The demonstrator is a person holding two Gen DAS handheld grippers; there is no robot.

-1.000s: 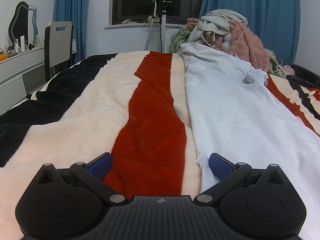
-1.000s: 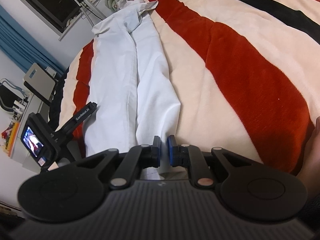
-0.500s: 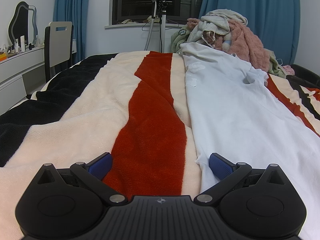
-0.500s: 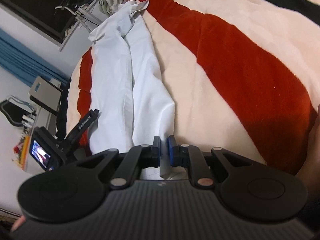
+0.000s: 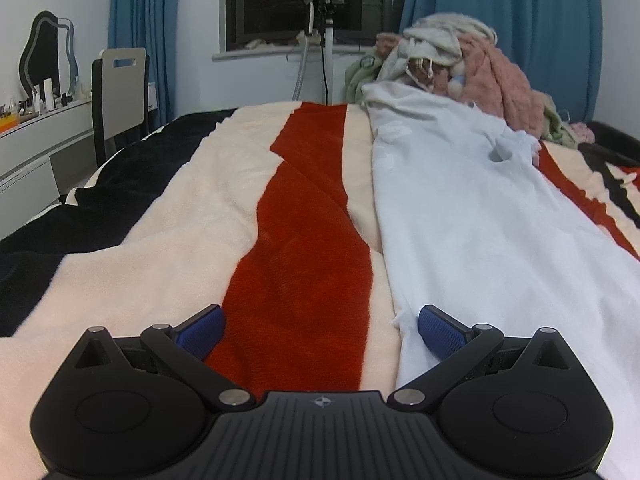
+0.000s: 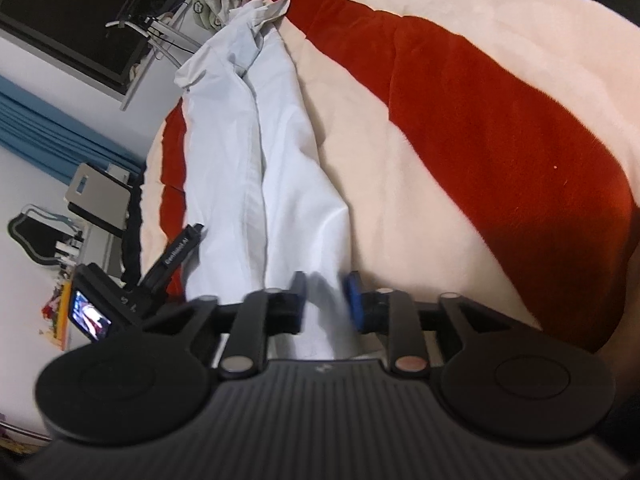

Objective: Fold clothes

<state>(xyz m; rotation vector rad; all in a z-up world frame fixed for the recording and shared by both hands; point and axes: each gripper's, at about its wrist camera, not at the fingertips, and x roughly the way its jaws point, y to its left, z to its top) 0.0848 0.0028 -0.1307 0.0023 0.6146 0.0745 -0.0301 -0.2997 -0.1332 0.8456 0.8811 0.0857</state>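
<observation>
A white garment (image 5: 472, 216) lies stretched lengthwise on the striped blanket (image 5: 296, 248), folded along its length in the right wrist view (image 6: 256, 168). My left gripper (image 5: 320, 328) is open and empty, resting low on the blanket, its right finger at the garment's near left corner. My right gripper (image 6: 326, 298) is open, with the garment's near hem lying between its jaws. The left gripper also shows in the right wrist view (image 6: 176, 256), at the garment's left edge.
A heap of clothes (image 5: 452, 60) lies at the far end of the bed. A chair (image 5: 120, 92) and a dresser with a mirror (image 5: 44, 60) stand at the left. A window with blue curtains (image 5: 496, 20) and a stand (image 5: 320, 40) are behind the bed.
My right gripper has opened and let go of the garment's near hem, which has dropped onto the bed. The left gripper has not moved.
</observation>
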